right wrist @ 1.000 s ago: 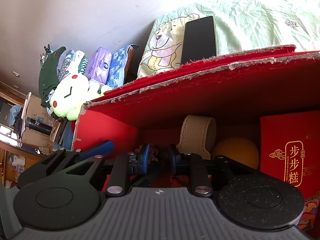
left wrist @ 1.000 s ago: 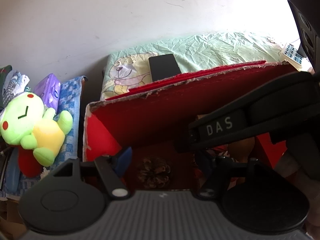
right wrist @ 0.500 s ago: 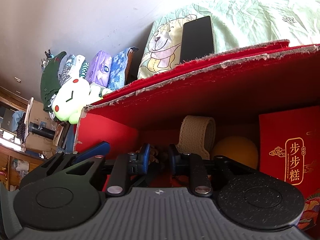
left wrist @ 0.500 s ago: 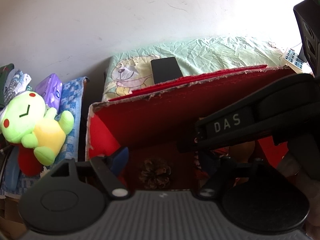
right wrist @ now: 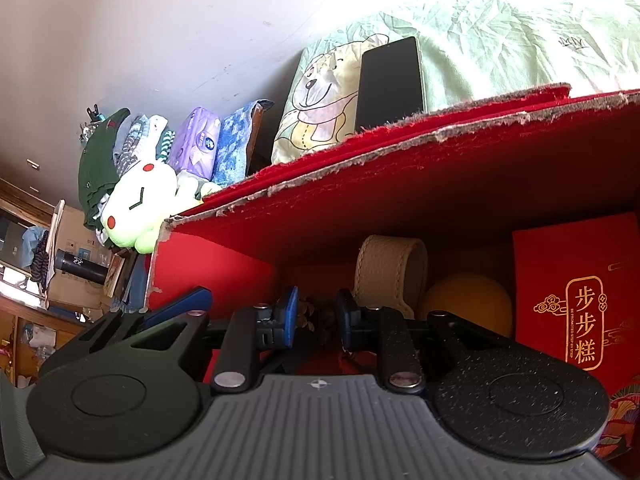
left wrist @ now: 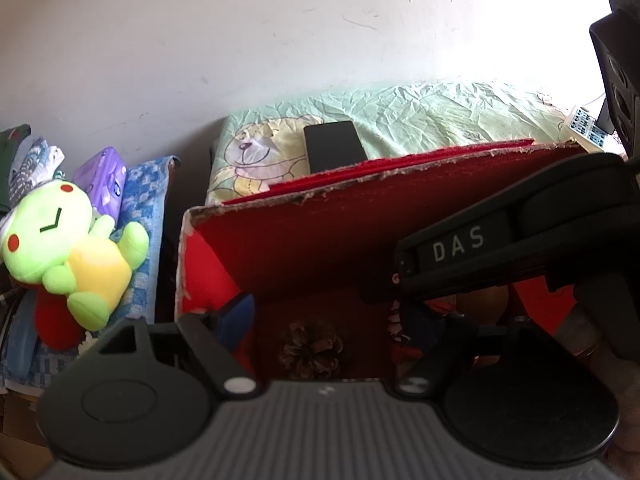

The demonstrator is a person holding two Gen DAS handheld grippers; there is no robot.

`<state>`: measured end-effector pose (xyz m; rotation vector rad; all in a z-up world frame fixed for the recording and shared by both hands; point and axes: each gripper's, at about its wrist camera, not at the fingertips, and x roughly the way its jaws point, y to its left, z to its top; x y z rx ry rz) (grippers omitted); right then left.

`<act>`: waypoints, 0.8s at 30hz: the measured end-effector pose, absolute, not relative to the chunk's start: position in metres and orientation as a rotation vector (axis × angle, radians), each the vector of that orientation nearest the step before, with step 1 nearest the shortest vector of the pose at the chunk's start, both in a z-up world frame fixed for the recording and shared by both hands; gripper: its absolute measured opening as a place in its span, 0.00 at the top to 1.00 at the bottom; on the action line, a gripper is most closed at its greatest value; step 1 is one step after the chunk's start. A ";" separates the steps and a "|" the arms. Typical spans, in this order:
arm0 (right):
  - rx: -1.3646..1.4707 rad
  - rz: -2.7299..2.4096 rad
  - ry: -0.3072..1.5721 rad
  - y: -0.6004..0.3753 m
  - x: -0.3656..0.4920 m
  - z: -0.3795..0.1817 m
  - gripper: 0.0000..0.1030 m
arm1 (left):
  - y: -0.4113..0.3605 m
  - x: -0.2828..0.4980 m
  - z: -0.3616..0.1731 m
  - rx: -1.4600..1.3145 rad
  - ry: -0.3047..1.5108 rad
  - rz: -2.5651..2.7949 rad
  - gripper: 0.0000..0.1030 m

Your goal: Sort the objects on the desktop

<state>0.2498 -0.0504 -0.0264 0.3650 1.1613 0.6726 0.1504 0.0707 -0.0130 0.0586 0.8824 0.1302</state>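
An open red box fills both views. On its floor lies a brown pine cone. My left gripper reaches into the box with its jaws opening. The cone lies loose between its blue fingers, and neither pad touches it. My right gripper is also inside the box, its pads a narrow gap apart with nothing pressed between them. The pine cone shows beyond that gap. The right gripper's black housing marked DAS crosses the left wrist view above the cone.
Inside the box are a tan leather strap loop, an orange ball and a red packet with gold characters. A black phone lies on the green bedsheet behind. A green plush toy sits left; a speaker stands right.
The left gripper's fingers have spread wider apart around the pine cone. The right gripper keeps the same narrow gap, and neither hand has shifted.
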 end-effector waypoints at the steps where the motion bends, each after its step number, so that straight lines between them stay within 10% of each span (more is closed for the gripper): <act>1: 0.364 0.671 1.160 -0.050 0.249 -0.026 0.79 | 0.071 0.150 -0.013 0.057 0.881 0.128 0.20; 24: 0.399 0.647 1.151 -0.057 0.249 -0.027 0.79 | 0.069 0.152 -0.015 0.067 0.902 0.086 0.17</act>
